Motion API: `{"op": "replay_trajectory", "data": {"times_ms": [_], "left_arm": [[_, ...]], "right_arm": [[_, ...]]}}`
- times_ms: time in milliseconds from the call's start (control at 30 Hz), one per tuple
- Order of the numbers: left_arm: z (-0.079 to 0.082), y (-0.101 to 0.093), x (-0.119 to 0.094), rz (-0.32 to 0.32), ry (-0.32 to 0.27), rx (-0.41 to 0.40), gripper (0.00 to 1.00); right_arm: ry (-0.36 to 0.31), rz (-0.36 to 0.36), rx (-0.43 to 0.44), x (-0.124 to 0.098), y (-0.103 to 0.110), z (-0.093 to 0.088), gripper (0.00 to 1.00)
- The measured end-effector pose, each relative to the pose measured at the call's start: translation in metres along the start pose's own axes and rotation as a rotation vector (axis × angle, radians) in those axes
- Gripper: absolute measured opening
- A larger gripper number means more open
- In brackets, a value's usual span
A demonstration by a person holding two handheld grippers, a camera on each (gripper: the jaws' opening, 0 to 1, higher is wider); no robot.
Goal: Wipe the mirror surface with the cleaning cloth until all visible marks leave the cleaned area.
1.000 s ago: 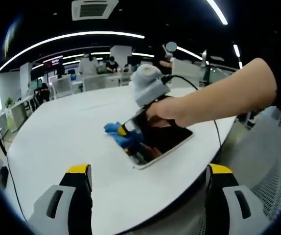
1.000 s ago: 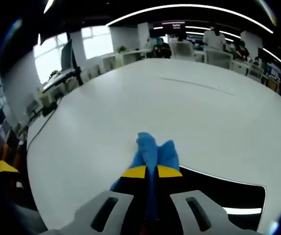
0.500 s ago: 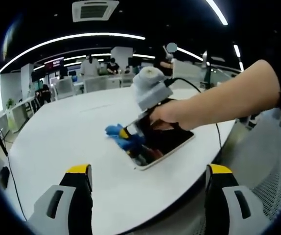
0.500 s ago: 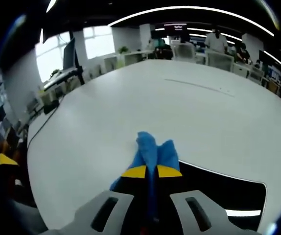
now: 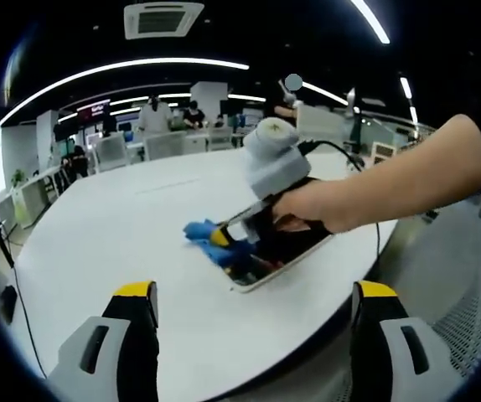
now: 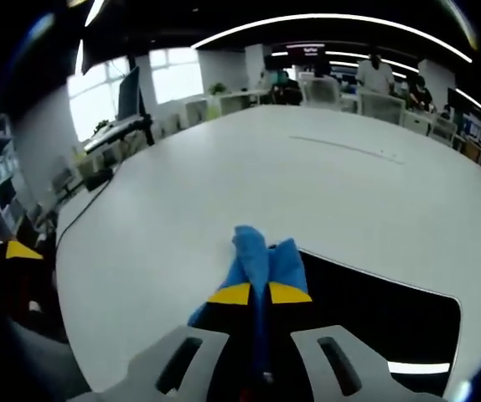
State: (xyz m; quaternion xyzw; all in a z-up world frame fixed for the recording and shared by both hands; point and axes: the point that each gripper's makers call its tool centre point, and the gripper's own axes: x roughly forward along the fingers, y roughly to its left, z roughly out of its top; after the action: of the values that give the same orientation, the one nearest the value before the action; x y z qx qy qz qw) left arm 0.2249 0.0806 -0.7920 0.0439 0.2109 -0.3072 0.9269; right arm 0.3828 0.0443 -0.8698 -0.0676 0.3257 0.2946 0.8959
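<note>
In the left gripper view, the left gripper sits low and idle at the near edge of the white table, its two yellow-tipped jaws spread wide apart with nothing between them. Moving right across the tabletop, there's the blue cloth, bunched up and poking out past the far-left end of the mirror. The mirror lies flat near the table's near-right edge, a dark rectangular slab with a pale frame. Right on top of it comes the right gripper, angled down from the right, its yellow tips pinched on the cloth and pressing it against the mirror's left end. A person's hand is wrapped around that gripper's handle, the bare forearm running off to the right.

Over to the right gripper view: at the far left edge, a yellow tip of the left gripper peeks in beside the table. Centre frame, the right gripper has its jaws clenched tight on the cloth, blue folds sticking up ahead of the tips. To the right, the mirror spreads dark and glossy, catching a bright streak of ceiling light near its lower edge; the cloth sits at its left corner. No marks can be made out on the glass at this size.
</note>
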Motion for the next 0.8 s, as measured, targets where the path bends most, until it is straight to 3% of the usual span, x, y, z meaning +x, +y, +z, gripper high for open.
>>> {"op": "replay_trajectory", "data": {"times_ms": [533, 733, 800], "left_arm": [[0.001, 0.001, -0.001, 0.006, -0.011, -0.004, 0.96], [0.001, 0.002, -0.001, 0.009, -0.012, -0.005, 0.95], [0.001, 0.002, -0.001, 0.013, -0.013, -0.005, 0.95]], "right_arm": [[0.012, 0.021, -0.047, -0.009, 0.008, -0.005, 0.00], [0.021, 0.035, -0.085, -0.010, 0.007, -0.006, 0.00], [0.027, 0.036, -0.136, -0.013, 0.004, -0.007, 0.00]]}}
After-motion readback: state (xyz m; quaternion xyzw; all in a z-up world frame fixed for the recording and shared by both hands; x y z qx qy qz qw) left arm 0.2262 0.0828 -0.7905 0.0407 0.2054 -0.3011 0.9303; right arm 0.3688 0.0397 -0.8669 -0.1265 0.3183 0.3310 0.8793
